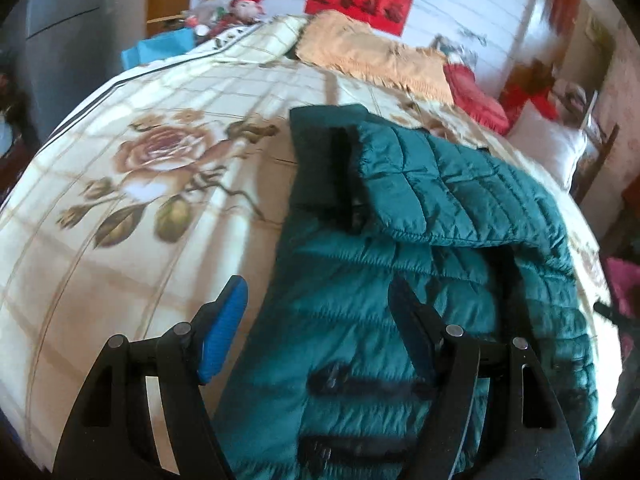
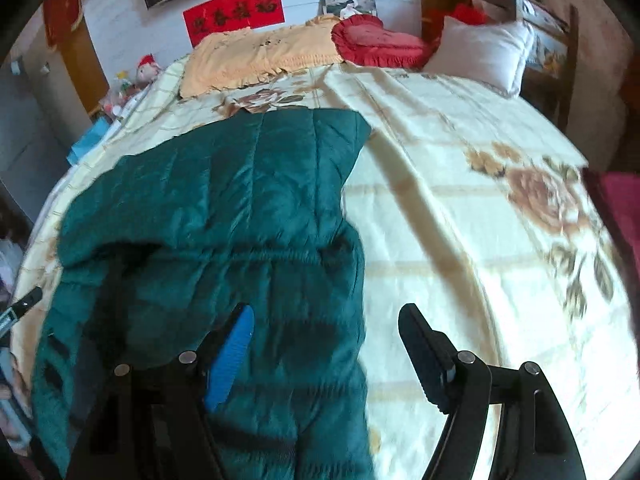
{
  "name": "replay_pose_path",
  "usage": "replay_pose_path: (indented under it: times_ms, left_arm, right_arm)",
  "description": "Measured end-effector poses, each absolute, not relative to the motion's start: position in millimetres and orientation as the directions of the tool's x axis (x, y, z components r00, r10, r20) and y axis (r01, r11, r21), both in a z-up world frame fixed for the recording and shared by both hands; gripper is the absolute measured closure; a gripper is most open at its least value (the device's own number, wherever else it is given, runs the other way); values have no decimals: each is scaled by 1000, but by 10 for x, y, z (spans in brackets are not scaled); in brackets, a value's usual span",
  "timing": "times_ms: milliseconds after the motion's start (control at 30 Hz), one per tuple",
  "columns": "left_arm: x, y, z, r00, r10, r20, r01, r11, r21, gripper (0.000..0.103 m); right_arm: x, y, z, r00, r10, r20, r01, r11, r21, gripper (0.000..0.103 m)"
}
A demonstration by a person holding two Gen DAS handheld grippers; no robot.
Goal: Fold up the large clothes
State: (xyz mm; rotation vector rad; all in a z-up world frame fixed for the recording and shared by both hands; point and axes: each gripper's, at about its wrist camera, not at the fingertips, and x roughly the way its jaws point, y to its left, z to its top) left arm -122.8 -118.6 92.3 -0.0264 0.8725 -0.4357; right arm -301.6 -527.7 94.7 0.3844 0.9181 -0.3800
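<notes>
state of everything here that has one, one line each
jacket: flat on the bed, far part folded back over itself
left hand-held gripper: open, empty, over the jacket's edge
right hand-held gripper: open, empty, over the jacket's other edge
bedspread: spread out, slightly creased
red cushion: lying by the wall
white pillow: propped upright at the bed's corner

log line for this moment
left tongs open | right tongs open | green puffer jacket partly folded on floral bedspread, ungripped
</notes>
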Motion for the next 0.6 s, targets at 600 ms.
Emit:
replay_pose_path:
  times_ms: [600]
  left_arm:
    - [-2092, -612, 601, 494, -335, -802, 361, 918, -161, 30]
  right_arm:
    - [-4178, -4721, 719, 506, 35, -862, 391, 881, 266, 25]
